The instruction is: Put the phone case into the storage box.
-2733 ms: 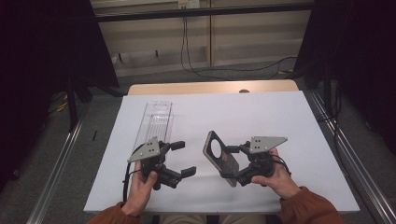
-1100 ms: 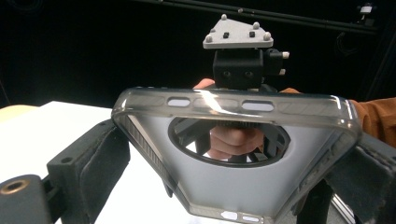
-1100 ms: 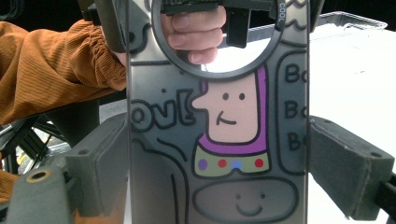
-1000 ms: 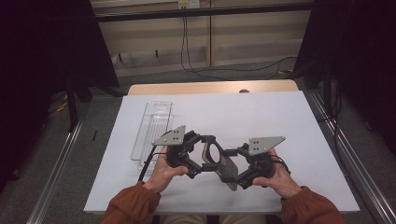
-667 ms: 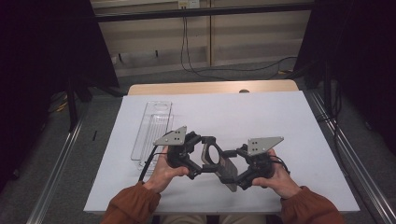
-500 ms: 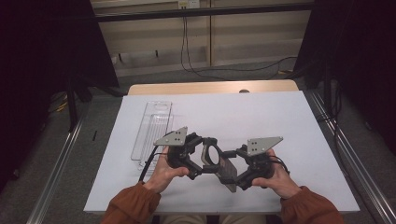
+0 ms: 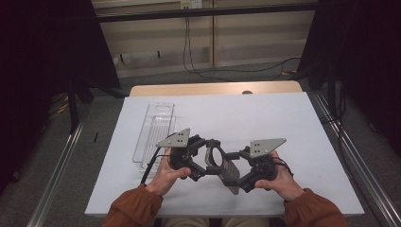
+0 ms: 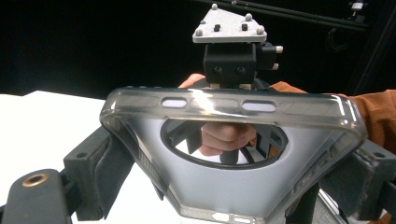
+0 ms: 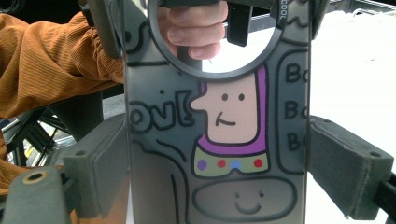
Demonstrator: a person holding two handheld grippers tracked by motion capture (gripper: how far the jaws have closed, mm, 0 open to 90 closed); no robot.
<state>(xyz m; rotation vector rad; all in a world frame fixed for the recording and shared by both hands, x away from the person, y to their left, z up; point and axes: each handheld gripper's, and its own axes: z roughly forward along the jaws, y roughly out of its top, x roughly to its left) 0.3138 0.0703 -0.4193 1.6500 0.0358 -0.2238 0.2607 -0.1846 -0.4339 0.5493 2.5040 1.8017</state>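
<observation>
One translucent grey phone case point(image 7: 222, 163), round cutout near one end, cartoon figure printed on one face. Held off the bench, tilted on edge, above the near edge, centre.

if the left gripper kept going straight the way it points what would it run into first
Most likely the phone case, already between its jaws. Straight behind it sits the right gripper facing back, so that would come next, though the gap between them is hard to judge.
</observation>
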